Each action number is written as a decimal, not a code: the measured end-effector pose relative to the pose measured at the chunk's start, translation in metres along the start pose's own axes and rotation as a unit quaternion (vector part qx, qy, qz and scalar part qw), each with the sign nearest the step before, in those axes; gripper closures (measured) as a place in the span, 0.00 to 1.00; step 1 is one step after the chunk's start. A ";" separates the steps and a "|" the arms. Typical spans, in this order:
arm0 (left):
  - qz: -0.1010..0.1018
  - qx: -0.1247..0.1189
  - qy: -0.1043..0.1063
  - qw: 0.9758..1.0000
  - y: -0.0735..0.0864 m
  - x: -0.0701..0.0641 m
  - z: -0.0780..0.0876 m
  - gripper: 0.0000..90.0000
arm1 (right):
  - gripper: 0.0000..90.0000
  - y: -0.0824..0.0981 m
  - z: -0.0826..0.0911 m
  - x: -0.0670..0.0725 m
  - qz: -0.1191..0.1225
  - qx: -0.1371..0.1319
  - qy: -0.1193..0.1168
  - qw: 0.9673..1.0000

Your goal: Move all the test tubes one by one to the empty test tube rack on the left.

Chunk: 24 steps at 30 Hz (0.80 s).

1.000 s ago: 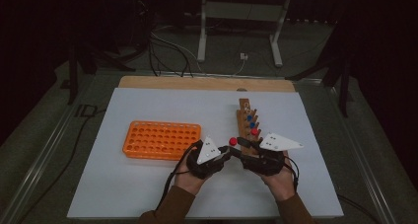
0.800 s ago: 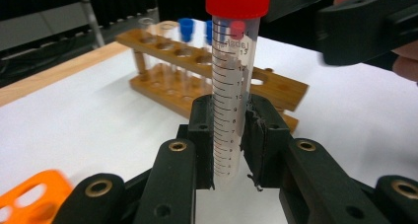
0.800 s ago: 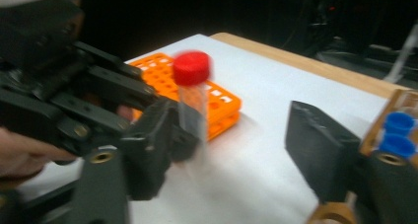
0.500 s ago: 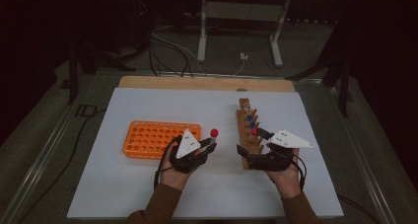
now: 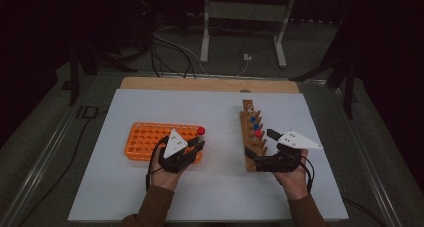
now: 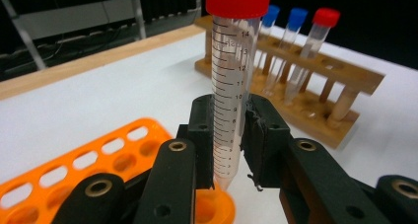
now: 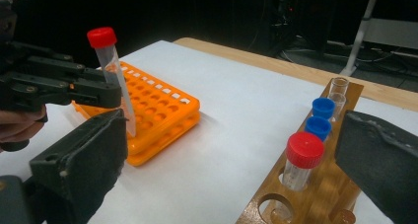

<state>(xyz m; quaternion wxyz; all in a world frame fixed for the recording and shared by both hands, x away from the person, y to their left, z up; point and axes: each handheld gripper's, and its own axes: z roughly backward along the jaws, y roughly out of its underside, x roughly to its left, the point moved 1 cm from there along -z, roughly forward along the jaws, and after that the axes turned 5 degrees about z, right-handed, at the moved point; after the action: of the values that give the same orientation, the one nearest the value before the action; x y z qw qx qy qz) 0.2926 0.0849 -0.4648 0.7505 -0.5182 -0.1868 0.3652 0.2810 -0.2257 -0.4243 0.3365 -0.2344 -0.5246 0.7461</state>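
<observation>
My left tool (image 5: 196, 148) is clamped on a clear plastic graduated tube with a red screw cap (image 6: 232, 81), gripping it low on its barrel so that the capped end stands well above the jaws and the pointed tip shows just below them. The tube stands nearly upright, leaning a little. I hold it over the near right corner of the orange plastic rack with rows of round holes (image 5: 145, 139), its tip just above the rack; I cannot tell whether it touches. My left hand (image 5: 165, 171) comes up from the near edge of the white surface (image 5: 215, 112), the brown sleeve behind it, and the tool points away from me and slightly rightward.

My right tool (image 5: 260, 149) has just been opening, and its jaws now stand wide with nothing between them. My right hand (image 5: 292, 179) rests low at the near right of the surface, and the tool is angled leftward toward the near end of the long wooden rack with round holes (image 5: 248, 137). That rack runs from near to far and holds a red-capped tube (image 7: 303, 160) closest to me, two blue-capped tubes (image 7: 320, 118) behind it, and an uncapped clear tube (image 7: 338, 88) farthest away. The two racks sit well apart, orange on the left and wooden on the right.
</observation>
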 end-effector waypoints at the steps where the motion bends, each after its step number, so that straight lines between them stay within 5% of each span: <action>1: 0.003 0.003 -0.001 1.000 0.002 0.001 0.000 0.84 | 0.00 0.000 0.000 0.000 0.000 0.000 0.000 1.000; 14: 0.012 0.040 -0.013 0.999 0.022 0.013 -0.003 0.84 | 0.00 0.002 0.003 -0.005 -0.004 0.002 0.001 1.000; 24: -0.002 0.068 -0.014 0.998 0.030 0.011 -0.010 0.83 | 0.00 0.007 0.000 -0.008 -0.010 0.014 0.003 1.000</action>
<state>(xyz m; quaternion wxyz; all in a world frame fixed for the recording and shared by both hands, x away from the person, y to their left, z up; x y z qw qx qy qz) 0.2954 0.0922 -0.4970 0.7823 -0.4602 -0.1731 0.3825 0.2849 -0.2330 -0.4307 0.3487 -0.2270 -0.5153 0.7492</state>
